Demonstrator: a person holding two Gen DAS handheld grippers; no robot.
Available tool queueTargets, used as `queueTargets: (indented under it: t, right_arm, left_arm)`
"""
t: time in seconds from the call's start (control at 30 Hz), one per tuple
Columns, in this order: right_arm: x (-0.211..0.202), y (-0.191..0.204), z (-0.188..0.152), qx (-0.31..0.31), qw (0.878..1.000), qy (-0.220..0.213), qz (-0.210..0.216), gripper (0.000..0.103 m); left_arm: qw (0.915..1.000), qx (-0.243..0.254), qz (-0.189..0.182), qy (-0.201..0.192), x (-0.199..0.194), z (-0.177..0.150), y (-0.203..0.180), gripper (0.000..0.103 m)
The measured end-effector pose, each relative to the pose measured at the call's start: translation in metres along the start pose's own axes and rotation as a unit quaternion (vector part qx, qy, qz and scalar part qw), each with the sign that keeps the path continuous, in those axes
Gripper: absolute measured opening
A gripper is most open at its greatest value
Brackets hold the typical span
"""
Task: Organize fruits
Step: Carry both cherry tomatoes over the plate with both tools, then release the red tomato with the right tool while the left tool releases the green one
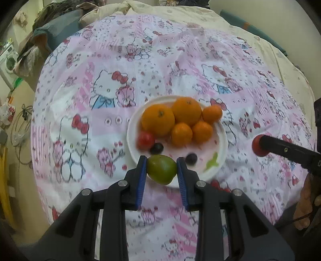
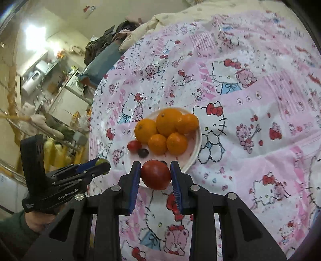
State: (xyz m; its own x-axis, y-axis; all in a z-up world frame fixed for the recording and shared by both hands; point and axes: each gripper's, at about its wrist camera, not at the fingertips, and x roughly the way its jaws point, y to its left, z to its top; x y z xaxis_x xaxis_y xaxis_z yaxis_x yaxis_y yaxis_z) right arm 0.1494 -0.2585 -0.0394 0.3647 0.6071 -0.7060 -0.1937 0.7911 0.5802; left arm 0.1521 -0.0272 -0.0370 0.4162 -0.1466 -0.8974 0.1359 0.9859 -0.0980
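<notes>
A white plate [image 1: 221,140] rests on the cartoon-print bedsheet and carries several oranges [image 1: 157,120], a small red tomato [image 1: 145,140] and two dark grapes [image 1: 156,148]. My left gripper [image 1: 161,167] is shut on a green fruit [image 1: 161,168], held above the plate's near rim. My right gripper [image 2: 155,174] is shut on a larger red tomato [image 2: 155,174] over the plate's [image 2: 197,144] near edge. From the right wrist view the left gripper [image 2: 100,165] shows at the lower left with the green fruit [image 2: 101,161] at its tip. The right gripper's red tomato [image 1: 258,145] shows at the right of the left wrist view.
The pink and white sheet [image 1: 100,120] spreads widely around the plate. A cream quilt [image 1: 180,12] lies at the far end. Piled clothes [image 1: 56,26] and a washing machine [image 1: 9,62] stand beyond the left edge of the bed. A hand [image 1: 307,206] grips the right handle.
</notes>
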Motion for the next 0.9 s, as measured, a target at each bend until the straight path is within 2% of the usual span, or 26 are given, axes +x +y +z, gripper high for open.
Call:
queueTargets:
  t: [0.17, 0.33, 0.43, 0.9]
  right_arm:
    - [0.034, -0.011, 0.018, 0.019, 1.000, 0.025, -0.004, 0.032]
    - [0.067, -0.016, 0.020, 0.025, 0.998, 0.061, -0.013, 0.032]
    - [0.080, -0.020, 0.018, 0.018, 0.996, 0.073, -0.039, 0.032]
    - [0.088, -0.034, 0.016, 0.053, 0.995, 0.081, -0.037, 0.034]
  left_arm:
    - [0.9995, 0.021, 0.012, 0.019, 0.027, 0.013, -0.009, 0.026]
    - [0.9982, 0.043, 0.023, 0.035, 0.054, 0.015, -0.015, 0.026]
    - [0.9980, 0.035, 0.024, 0.047, 0.066, 0.013, -0.012, 0.026]
    - [0.9979, 0.033, 0.031, 0.046, 0.075, 0.015, -0.016, 0.026]
